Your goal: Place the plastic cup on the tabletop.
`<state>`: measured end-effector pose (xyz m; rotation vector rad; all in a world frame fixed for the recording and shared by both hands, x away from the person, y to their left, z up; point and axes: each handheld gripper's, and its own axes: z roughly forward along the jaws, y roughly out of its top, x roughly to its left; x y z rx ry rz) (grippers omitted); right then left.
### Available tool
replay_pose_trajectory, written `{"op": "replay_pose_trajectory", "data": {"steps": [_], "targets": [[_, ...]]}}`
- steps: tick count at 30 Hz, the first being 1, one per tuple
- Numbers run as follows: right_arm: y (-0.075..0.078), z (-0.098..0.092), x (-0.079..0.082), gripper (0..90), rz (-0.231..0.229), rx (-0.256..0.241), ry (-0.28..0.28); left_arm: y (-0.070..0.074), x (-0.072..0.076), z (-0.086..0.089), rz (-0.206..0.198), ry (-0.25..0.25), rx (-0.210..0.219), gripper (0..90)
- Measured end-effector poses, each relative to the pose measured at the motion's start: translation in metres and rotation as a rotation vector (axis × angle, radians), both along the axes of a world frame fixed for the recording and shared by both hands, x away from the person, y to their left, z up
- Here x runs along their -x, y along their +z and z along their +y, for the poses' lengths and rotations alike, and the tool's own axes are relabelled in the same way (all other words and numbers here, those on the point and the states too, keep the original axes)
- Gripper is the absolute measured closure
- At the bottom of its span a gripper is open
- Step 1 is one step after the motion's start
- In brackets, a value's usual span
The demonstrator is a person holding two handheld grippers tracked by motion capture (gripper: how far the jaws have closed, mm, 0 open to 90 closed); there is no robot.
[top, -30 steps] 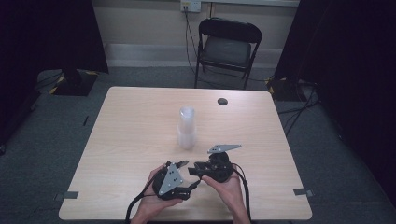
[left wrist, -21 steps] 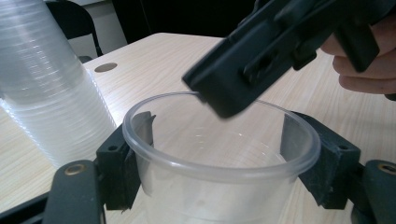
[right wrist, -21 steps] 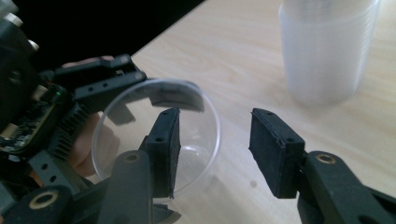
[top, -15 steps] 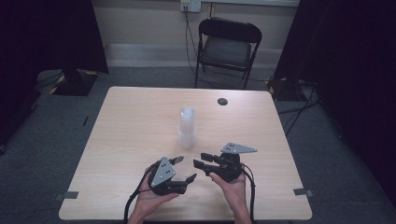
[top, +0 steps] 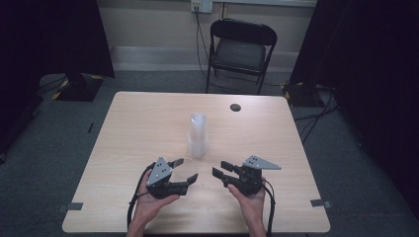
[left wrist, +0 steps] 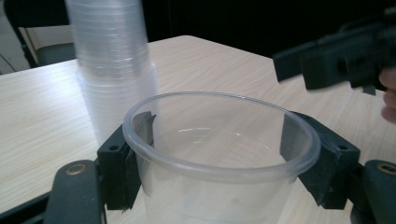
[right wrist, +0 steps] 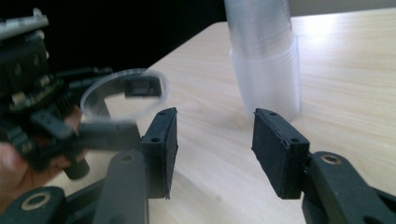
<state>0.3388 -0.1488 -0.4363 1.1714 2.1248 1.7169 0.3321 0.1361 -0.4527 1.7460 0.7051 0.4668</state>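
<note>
The left tongs (top: 186, 169) clasp a clear plastic cup (left wrist: 219, 154) (upright, rim up) over the tabletop (top: 138, 128), just beside the stack of clear cups (top: 197, 136). The right tongs (top: 218, 171) stand wide apart, holding nothing.

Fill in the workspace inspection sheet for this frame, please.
Surface: light wood table, bare apart from the items below.
Job's things: stack of clear cups upright mid-table; single clear cup.
Clutter: small dark disc near the far edge.
Grippers: left gripper shut on the single clear cup; right gripper open, holding nothing.
Cables: black cable trailing from the left gripper.
Surroundings: folding chair, black curtains.
</note>
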Motion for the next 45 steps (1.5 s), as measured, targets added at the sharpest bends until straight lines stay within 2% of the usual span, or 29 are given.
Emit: {"op": "replay_pose_trajectory", "data": {"steps": [6,10,12,21,23,25,27,31,35,37,40,42,45], "targets": [[-0.011,0.003,0.006,45.5,0.005,0.042,-0.027,0.004,-0.007,0.012,0.022,0.051,0.012,26.4],[-0.015,0.001,0.007,43.4,0.007,0.057,-0.039,0.008,-0.014,0.021,0.050,0.059,0.045,26.7],[-0.018,0.001,0.007,41.7,0.012,0.066,-0.044,0.009,-0.016,0.025,0.045,0.068,0.059,26.8],[-0.025,-0.001,0.012,41.5,0.033,0.051,-0.044,0.011,-0.030,0.035,0.070,0.116,0.065,26.7],[-0.026,-0.002,0.013,41.5,0.031,0.049,-0.049,0.012,-0.034,0.036,0.080,0.126,0.073,26.8],[-0.028,-0.003,0.013,41.5,0.034,0.054,-0.045,0.012,-0.038,0.038,0.073,0.141,0.085,26.8],[-0.029,-0.003,0.013,41.5,0.040,0.051,-0.043,0.012,-0.043,0.041,0.088,0.154,0.100,26.8],[-0.030,-0.003,0.012,41.5,0.041,0.053,-0.041,0.012,-0.054,0.045,0.098,0.184,0.085,26.8],[-0.029,-0.002,0.010,41.3,0.045,0.056,-0.036,0.015,-0.066,0.048,0.092,0.221,0.079,26.9],[-0.030,-0.001,0.009,40.5,0.044,0.057,-0.034,0.015,-0.072,0.048,0.085,0.258,0.067,26.8],[-0.031,0.000,0.008,40.4,0.046,0.050,-0.035,0.016,-0.079,0.046,0.077,0.251,0.064,26.9],[-0.032,0.000,0.010,40.4,0.043,0.051,-0.034,0.016,-0.081,0.045,0.048,0.254,0.055,26.9],[-0.034,-0.002,0.011,40.4,0.046,0.044,-0.036,0.015,-0.085,0.047,0.022,0.267,0.073,26.9]]}}
